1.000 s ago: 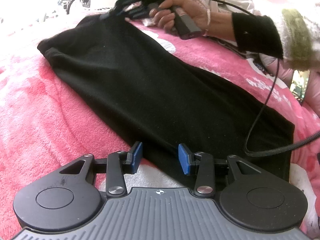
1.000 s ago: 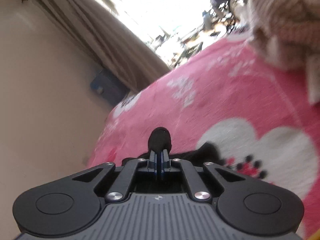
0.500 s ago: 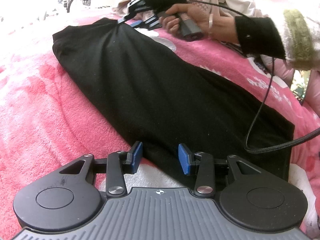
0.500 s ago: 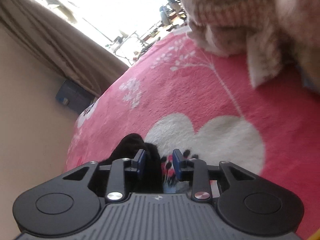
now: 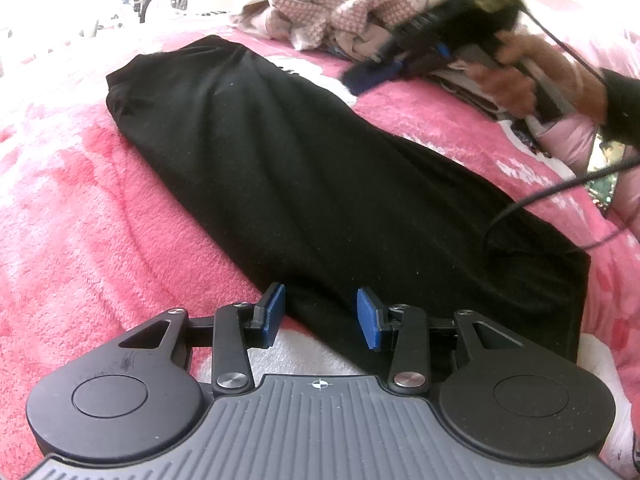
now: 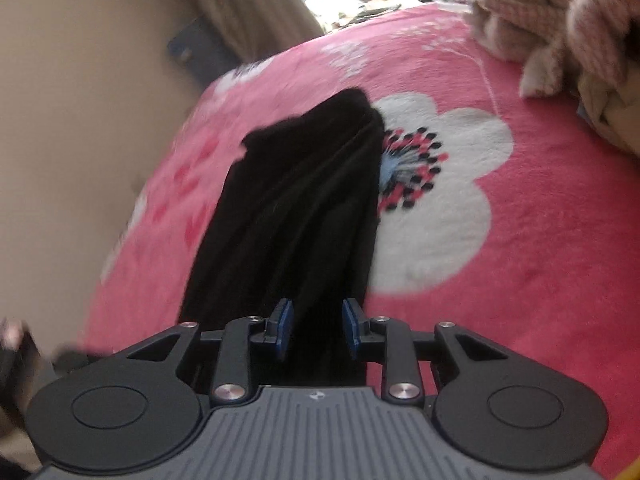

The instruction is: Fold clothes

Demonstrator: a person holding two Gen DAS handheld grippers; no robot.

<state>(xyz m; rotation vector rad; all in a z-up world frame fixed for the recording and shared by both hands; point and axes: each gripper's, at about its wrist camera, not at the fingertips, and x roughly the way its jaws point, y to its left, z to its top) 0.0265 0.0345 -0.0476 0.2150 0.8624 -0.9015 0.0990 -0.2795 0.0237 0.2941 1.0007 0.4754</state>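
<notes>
A long black garment (image 5: 320, 168) lies stretched out on the pink flowered blanket (image 5: 80, 208). My left gripper (image 5: 320, 312) hovers over its near edge with the jaws apart, and the blue pads do not press on the cloth. In the right wrist view the garment (image 6: 296, 208) runs away from my right gripper (image 6: 316, 320), whose jaws are closing with the cloth lying below them, not pinched. In the left wrist view the right gripper (image 5: 372, 76) is a blur at the upper right, held by a hand (image 5: 516, 76), off the garment's far end.
A heap of checked pink-and-white clothes (image 5: 352, 4) lies beyond the garment, also at the top right of the right wrist view (image 6: 560, 12). A black cable (image 5: 540, 196) trails over the garment's right side. A beige wall (image 6: 80, 120) borders the bed.
The right gripper opened, let go of the garment's far end and swung back to the right. The far end dropped flat on the blanket. The left gripper stayed put.
</notes>
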